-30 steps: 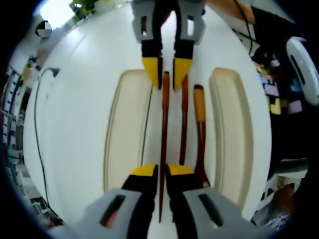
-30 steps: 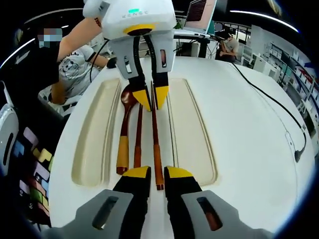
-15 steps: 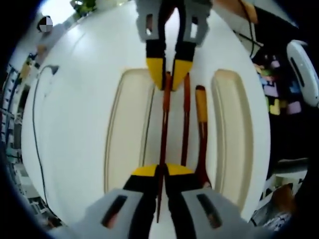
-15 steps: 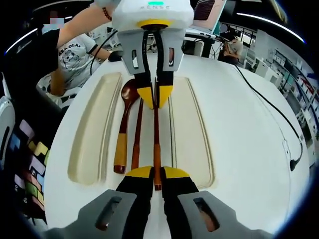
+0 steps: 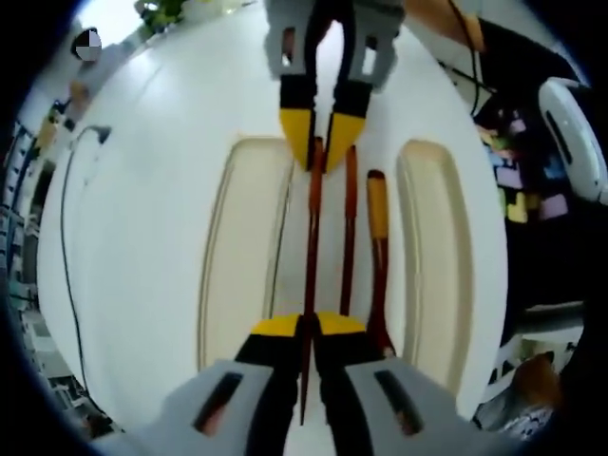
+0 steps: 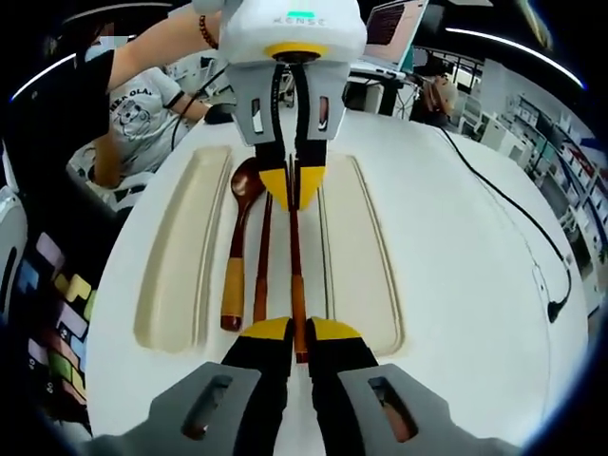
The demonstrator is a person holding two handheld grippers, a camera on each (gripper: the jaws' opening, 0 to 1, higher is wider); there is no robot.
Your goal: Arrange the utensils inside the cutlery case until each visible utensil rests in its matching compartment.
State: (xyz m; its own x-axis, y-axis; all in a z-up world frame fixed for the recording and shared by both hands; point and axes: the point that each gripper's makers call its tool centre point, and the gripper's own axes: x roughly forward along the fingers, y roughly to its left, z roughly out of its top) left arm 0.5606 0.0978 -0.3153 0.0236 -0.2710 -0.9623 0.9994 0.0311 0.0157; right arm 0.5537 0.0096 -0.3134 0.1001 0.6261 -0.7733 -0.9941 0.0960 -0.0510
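1. Two grippers hold one chopstick [image 6: 295, 275] from opposite ends: in the right gripper view, the right gripper [image 6: 294, 329] has its yellow-tipped jaws drawn narrow around the near end of this dark reddish stick.
2. Beside that stick, in the same middle channel of the cutlery case [image 6: 356, 275], lie a second chopstick [image 6: 260, 271] and a wooden spoon [image 6: 237, 249] with a yellow band on its handle; its bowl points away from the right gripper.
3. Cream compartments flank the middle channel on both sides, on a white table [image 6: 465, 285].
4. At the far end of the stick, the left gripper [image 6: 293, 185] comes down from above with its jaws pressed narrow on the stick.
5. In the left gripper view the order reverses: the left gripper [image 5: 307, 326] clamps the chopstick [image 5: 312, 237] nearest the camera, and the stick's tip pokes out toward the camera between the jaws.
6. Farther along, the second chopstick [image 5: 348, 237] and the spoon [image 5: 378, 247] lie to the right of it, within the case [image 5: 237, 247].
7. Farthest, the right gripper [image 5: 321, 142] grips the stick's other end.
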